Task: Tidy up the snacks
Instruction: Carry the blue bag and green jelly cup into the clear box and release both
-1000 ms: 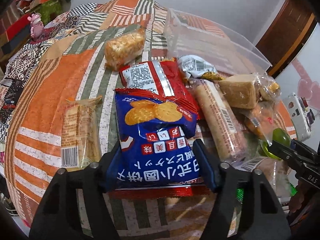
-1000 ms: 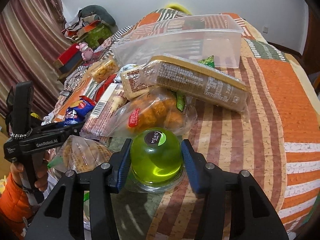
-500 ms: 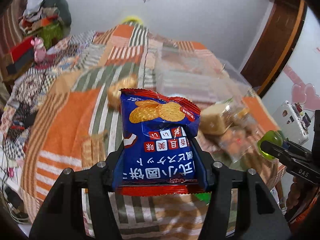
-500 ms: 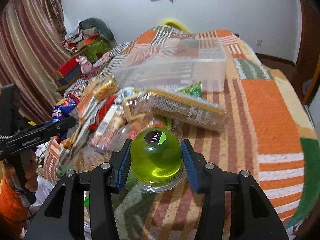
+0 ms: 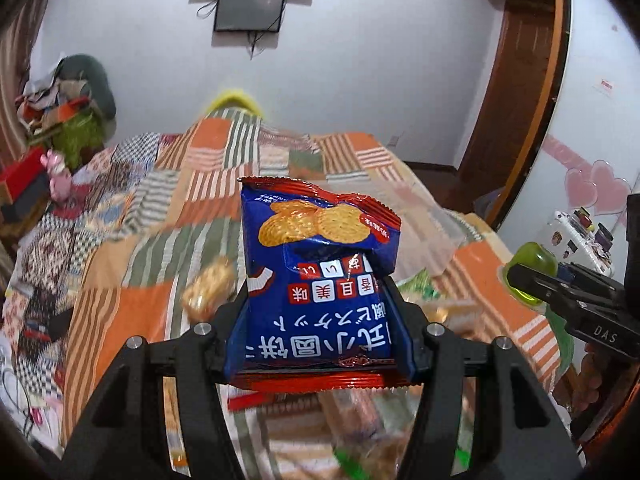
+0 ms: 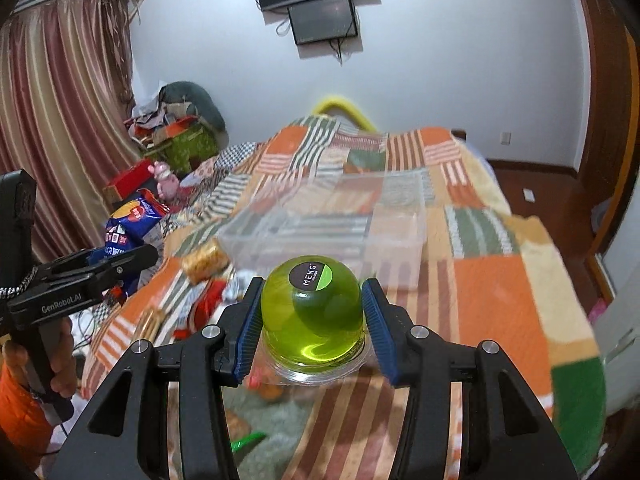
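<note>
My left gripper [image 5: 318,316] is shut on a blue cracker bag [image 5: 320,276] with red edges and holds it upright, high above the patchwork quilt [image 5: 168,248]. It also shows in the right wrist view [image 6: 130,224]. My right gripper [image 6: 312,322] is shut on a green jelly cup [image 6: 314,310] with a dark MENG label, lifted above the bed. The cup also shows at the right of the left wrist view [image 5: 534,266]. A clear plastic bin [image 6: 332,232] stands on the quilt beyond the cup.
Several snack packs lie on the quilt below, among them a golden snack bag [image 6: 206,260] and red packs [image 6: 204,308]. A pile of boxes and clothes [image 6: 172,132] stands left of the bed. A wooden door [image 5: 516,100] is at the right.
Both grippers have risen well above the bed with their loads. The cracker bag left the snack pile; the jelly cup left the quilt. The view now tilts up toward the wall.
</note>
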A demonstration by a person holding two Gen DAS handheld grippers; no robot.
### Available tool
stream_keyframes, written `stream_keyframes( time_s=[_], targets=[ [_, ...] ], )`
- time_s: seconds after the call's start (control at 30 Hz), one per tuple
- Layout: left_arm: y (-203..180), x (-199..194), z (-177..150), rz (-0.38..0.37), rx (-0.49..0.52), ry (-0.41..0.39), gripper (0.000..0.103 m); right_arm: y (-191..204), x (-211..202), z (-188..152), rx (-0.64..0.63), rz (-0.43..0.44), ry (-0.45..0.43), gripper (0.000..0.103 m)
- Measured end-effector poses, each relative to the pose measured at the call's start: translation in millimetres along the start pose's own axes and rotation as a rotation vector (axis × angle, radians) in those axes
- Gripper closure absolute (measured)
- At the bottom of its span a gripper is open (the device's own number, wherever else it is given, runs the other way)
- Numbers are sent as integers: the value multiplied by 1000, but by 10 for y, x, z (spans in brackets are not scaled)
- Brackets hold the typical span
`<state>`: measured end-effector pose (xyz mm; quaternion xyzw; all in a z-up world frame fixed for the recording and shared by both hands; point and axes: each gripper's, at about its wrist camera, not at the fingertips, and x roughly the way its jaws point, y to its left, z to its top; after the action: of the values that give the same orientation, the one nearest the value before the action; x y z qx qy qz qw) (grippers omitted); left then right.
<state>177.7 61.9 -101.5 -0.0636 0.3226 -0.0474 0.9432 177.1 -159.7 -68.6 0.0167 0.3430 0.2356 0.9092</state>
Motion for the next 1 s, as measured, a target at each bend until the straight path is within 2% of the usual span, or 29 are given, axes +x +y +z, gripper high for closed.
stream_keyframes(
  time_s=[0.27,0.5,0.77,1.0],
  targets=[
    [-41,213,300,-22,2,-35,45,-56,147,346,-32,-24,-64,58],
    [29,544,532,-37,-23,-12,45,-89,391,627,-70,-56,-99,58],
    [156,1045,708,-17,-30,43,45,-148,813,747,-106,-74,-61,58],
    [152,1476,695,-5,16,112,45,-293,1173,791,-119,-64,28,58]
  ],
)
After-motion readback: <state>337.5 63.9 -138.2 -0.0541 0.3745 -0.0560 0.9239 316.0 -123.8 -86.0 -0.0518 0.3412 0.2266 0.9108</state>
